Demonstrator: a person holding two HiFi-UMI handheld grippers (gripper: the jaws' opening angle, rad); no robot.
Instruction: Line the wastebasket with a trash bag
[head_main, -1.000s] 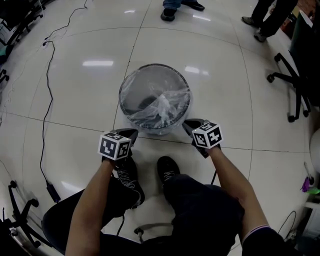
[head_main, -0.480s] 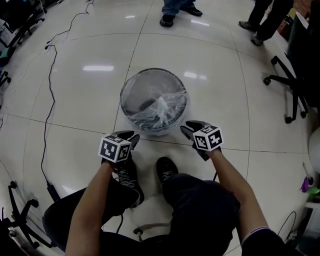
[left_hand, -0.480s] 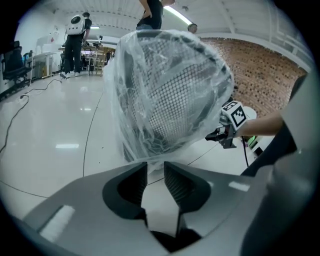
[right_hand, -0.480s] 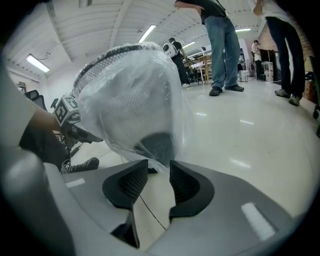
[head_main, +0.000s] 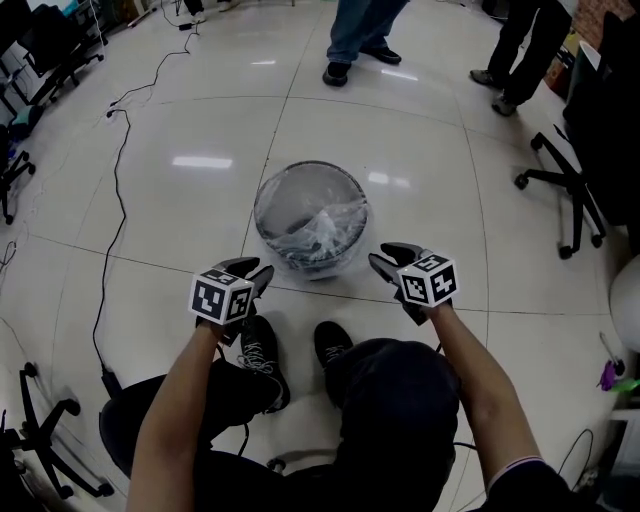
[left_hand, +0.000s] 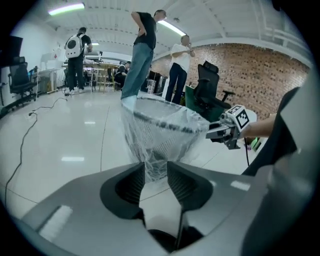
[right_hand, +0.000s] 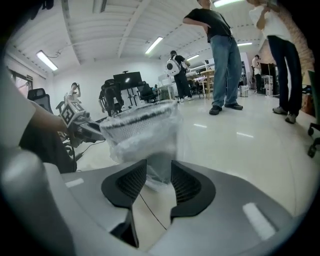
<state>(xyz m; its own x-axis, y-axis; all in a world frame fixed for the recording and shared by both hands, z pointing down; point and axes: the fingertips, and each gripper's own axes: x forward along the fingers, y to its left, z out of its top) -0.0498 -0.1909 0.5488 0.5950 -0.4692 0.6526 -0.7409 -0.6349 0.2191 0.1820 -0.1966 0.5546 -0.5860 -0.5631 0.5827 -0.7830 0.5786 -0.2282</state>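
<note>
A round mesh wastebasket stands on the floor ahead of my feet, with a clear trash bag draped over its rim and crumpled inside. My left gripper hovers just short of the basket's near left side, and its jaws are opening with nothing between them. My right gripper hovers at the near right side, jaws likewise opening and empty. In the left gripper view the bagged wastebasket shows beyond the left gripper, with the right gripper to its right. The right gripper view shows the wastebasket past the right gripper.
A black cable runs over the white tiled floor at the left. Office chairs stand at the right and lower left. People stand at the back. My own shoes rest just behind the basket.
Both grippers have risen from the basket's near rim, and their jaws have gone from shut to open, letting go of the bag. The basket now sits lower and farther from them.
</note>
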